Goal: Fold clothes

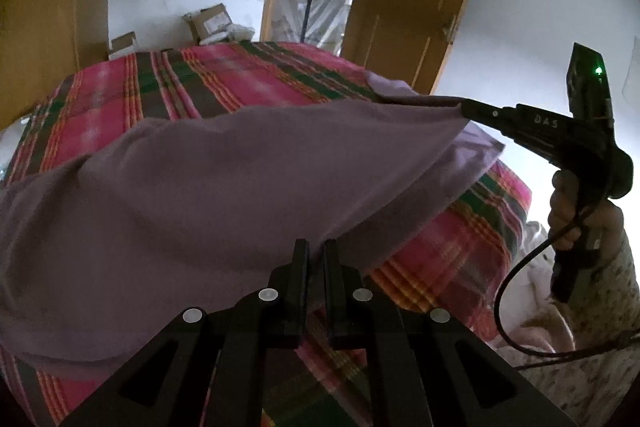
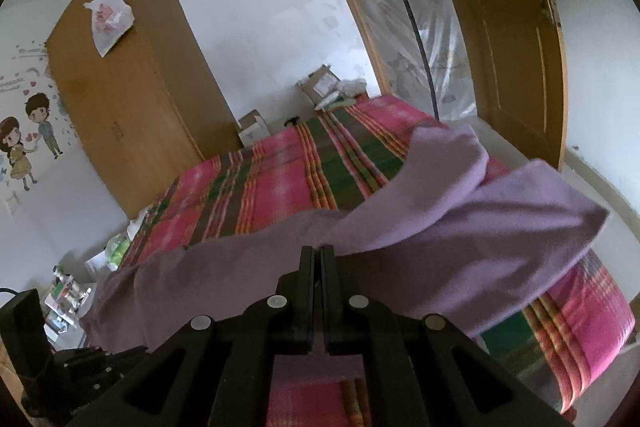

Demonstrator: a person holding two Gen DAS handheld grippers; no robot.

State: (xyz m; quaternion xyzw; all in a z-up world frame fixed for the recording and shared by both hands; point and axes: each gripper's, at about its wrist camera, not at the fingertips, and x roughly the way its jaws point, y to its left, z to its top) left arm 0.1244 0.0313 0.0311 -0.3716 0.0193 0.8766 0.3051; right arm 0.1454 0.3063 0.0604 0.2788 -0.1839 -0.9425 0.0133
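Observation:
A purple garment [image 1: 200, 187] hangs stretched in the air over a bed with a pink and green plaid cover [image 1: 240, 79]. My left gripper [image 1: 316, 247] is shut on the garment's near edge, fingers almost together. In the left wrist view my right gripper [image 1: 466, 107] pinches a far corner of the cloth at the right, held by a hand [image 1: 568, 211]. In the right wrist view the right gripper [image 2: 318, 251] is shut on the purple garment [image 2: 460, 227], which drapes right and left above the plaid cover [image 2: 280, 187]. A loose flap hangs past the bed's right side.
A wooden wardrobe [image 2: 132, 107] with a plastic bag [image 2: 108, 15] on it stands at the left wall. A wooden door [image 2: 500, 47] stands open behind the bed. Cardboard boxes [image 1: 210, 21] sit beyond the bed's far edge. White bedding [image 1: 536, 307] lies at the lower right.

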